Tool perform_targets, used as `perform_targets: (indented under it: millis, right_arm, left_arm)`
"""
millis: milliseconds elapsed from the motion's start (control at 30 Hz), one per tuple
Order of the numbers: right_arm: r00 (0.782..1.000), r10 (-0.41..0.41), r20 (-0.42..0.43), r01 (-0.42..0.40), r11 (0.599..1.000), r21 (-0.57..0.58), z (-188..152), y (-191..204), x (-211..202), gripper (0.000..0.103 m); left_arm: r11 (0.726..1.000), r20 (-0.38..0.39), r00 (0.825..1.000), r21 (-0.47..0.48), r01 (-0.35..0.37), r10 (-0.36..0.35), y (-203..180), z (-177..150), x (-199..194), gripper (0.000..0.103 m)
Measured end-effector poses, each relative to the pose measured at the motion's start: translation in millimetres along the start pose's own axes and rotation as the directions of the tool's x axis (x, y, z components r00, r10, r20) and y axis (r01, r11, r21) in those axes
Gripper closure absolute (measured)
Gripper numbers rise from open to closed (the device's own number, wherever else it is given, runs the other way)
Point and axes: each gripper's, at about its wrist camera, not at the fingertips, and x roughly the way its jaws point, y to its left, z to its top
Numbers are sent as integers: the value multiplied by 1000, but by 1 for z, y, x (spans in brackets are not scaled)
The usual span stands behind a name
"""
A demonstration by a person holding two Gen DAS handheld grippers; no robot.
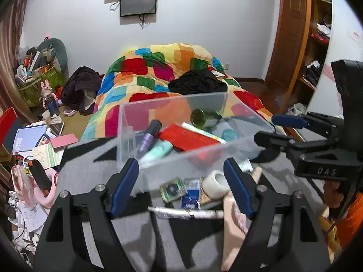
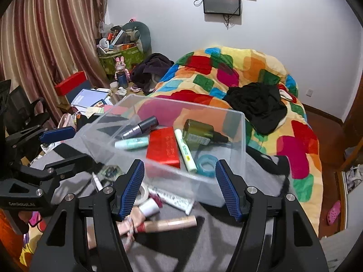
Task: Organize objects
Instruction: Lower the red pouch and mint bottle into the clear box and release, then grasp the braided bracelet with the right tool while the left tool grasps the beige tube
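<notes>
Hovering low over the grey felt mat (image 2: 217, 244), the right gripper (image 2: 179, 188) has its blue ribbed fingers spread wide with nothing between them, and the left gripper (image 1: 181, 185) over the same mat is just as wide apart and empty; nearest the right fingers lie a beige cosmetic tube (image 2: 168, 223), a white squeeze tube with red print (image 2: 174, 200) and a small white-capped bottle (image 2: 149, 207), all loose on the felt; from the left side we get a white roll of tape (image 1: 215, 183), a blue and white packet (image 1: 190, 196), a small green-edged square case (image 1: 173, 188) and a slim white pen (image 1: 186, 213) lying crosswise just in front of the fingers; next up, the clear plastic storage box (image 2: 238, 140) sits on the mat right beyond both grippers, and inside it lie a flat red rectangular box (image 2: 163, 149), a mint-green tube (image 2: 131, 143), a purple bottle with a dark cap (image 2: 140, 127), a pale green marker (image 2: 186, 150), an olive-green dropper bottle (image 2: 197, 131) on its side and a turquoise tape ring (image 2: 205, 162) near the front wall; behind the box, the patchwork quilt (image 2: 249, 68) is heaped up with a black garment (image 2: 258, 104) on it, and far back a dark monitor (image 2: 221, 2) hangs on the white wall
</notes>
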Motion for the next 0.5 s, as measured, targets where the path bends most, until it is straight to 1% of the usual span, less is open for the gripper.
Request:
perform_targets:
  millis: [167, 233, 300, 400, 467, 500]
  right_arm:
    - [999, 20, -38, -19, 999, 34, -22, -7, -4, 41]
    - [997, 50, -65, -46, 997, 54, -34, -7, -2, 41]
    - [993, 82, -87, -75, 994, 79, -45, -5, 0, 41]
    - [983, 142, -113, -130, 986, 105, -62, 5, 5, 41]
    - [978, 165, -125, -152, 983, 106, -68, 12, 8, 42]
    - [972, 187, -141, -173, 979, 111, -72, 16, 11, 45]
  left_arm:
    - [999, -53, 998, 23, 25, -24, -12, -25, 7, 25]
    - [999, -75, 997, 35, 33, -30, -17, -33, 11, 25]
    - [999, -79, 997, 38, 27, -24, -19, -40, 12, 25]
    - [999, -90, 995, 16, 38, -36, -17, -51, 10, 25]
    - [999, -94, 995, 11, 37, -35, -17, -58, 7, 25]
    - [999, -95, 995, 14, 34, -33, -17, -61, 4, 25]
